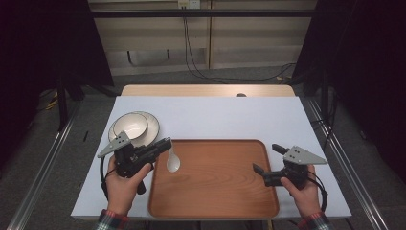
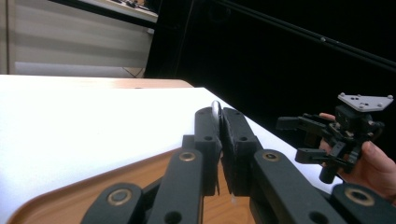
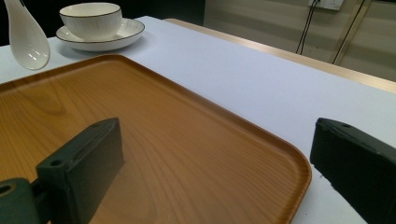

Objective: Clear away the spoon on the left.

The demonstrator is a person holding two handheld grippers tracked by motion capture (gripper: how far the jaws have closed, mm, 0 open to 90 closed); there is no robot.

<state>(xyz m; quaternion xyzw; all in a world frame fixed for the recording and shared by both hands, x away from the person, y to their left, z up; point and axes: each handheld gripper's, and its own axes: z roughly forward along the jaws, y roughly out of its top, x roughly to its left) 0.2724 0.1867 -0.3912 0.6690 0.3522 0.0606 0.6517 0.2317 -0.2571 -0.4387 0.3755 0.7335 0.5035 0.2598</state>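
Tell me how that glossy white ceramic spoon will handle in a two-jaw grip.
The glossy white ceramic spoon looks glazed, so it is probably slippery between the left gripper's flat pads. It hangs bowl-down over the wooden tray, so it may swing or pivot. Being ceramic, it would likely chip if dropped.

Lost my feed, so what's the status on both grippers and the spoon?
Left gripper shut on white spoon, bowl end hanging over the wooden tray. Right gripper open, nothing between its jaws, at tray's right edge. Tray bare under spoon.
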